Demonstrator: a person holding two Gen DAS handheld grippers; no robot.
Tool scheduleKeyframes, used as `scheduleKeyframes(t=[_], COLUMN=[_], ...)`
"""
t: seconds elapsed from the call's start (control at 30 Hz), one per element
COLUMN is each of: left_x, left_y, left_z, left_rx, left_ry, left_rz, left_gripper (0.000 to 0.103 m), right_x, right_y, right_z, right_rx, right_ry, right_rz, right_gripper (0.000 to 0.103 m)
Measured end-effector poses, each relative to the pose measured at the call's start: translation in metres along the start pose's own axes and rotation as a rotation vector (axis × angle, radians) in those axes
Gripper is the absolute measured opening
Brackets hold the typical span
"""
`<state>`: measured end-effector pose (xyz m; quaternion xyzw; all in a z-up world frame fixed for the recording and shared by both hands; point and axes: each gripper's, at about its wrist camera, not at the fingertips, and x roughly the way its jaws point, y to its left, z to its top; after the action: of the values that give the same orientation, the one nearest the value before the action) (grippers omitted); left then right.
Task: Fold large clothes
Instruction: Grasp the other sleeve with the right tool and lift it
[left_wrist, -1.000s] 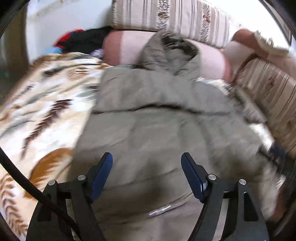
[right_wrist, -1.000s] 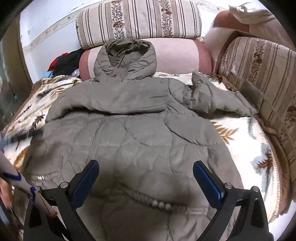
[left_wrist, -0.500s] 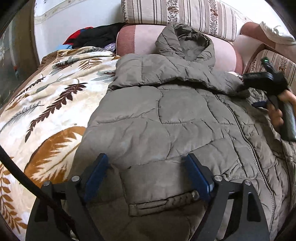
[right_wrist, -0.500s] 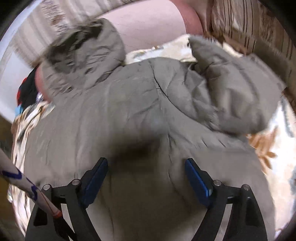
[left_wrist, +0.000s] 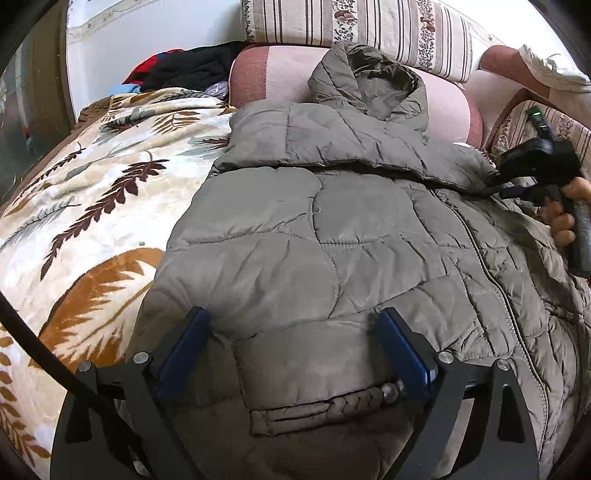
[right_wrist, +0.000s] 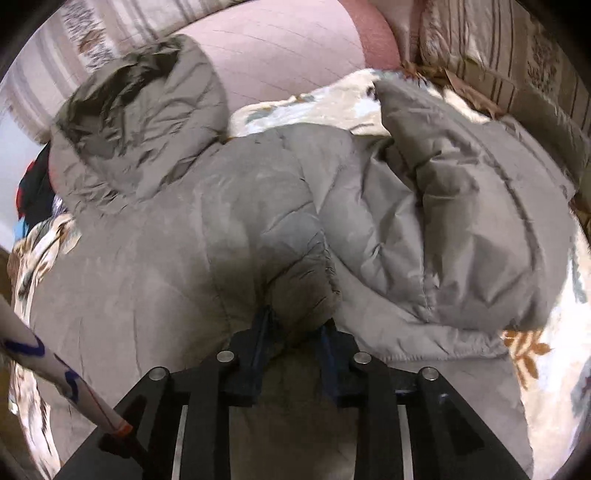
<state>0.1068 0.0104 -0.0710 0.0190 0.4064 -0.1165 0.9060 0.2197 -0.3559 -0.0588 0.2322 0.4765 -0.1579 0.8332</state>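
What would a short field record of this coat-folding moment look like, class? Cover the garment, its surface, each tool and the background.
garment: olive quilted hooded jacket, lying flat
hood: resting against pink bolster
surface: leaf-print blanket
left tool: open, above the jacket's pocket area
right tool: shut on a cuff-like fold of the jacket
background: striped cushion, pile of dark clothes

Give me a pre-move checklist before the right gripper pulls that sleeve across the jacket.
1. Right gripper shut on the sleeve cuff: ok.
2. Left gripper open, holding nothing: ok.
3. Left sleeve already folded across the chest: ok.
4. Jacket body lying flat on the blanket: ok.
5. Hood out of the fold path, propped on the pink bolster: ok.
6. How deep the cuff sits between the fingers: cannot tell.
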Motion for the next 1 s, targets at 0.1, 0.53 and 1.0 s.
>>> scheduleKeyframes(t=[0.1,0.53,1.0], left_x=[-0.001,0.000,0.007], left_y=[-0.002,-0.009,-0.015], left_z=[-0.001,-0.004,-0.002], left_rx=[0.004,0.032,0.050], left_ry=[-0.005,-0.009,0.016], left_rz=[0.013,0.089,0.153], left_gripper=[0.093,0.098,0.103], right_x=[-0.032,-0.088,-0.038], right_y=[-0.006,-0.178,-0.297], right_z=[-0.011,-0.008,0.089], right_rx=[-0.053,-0.075,0.203], right_ry=[-0.064,-0.247,-0.241], right_rz=[0.003,-0.435,-0.382], right_gripper=[0.041,0.080,0.068])
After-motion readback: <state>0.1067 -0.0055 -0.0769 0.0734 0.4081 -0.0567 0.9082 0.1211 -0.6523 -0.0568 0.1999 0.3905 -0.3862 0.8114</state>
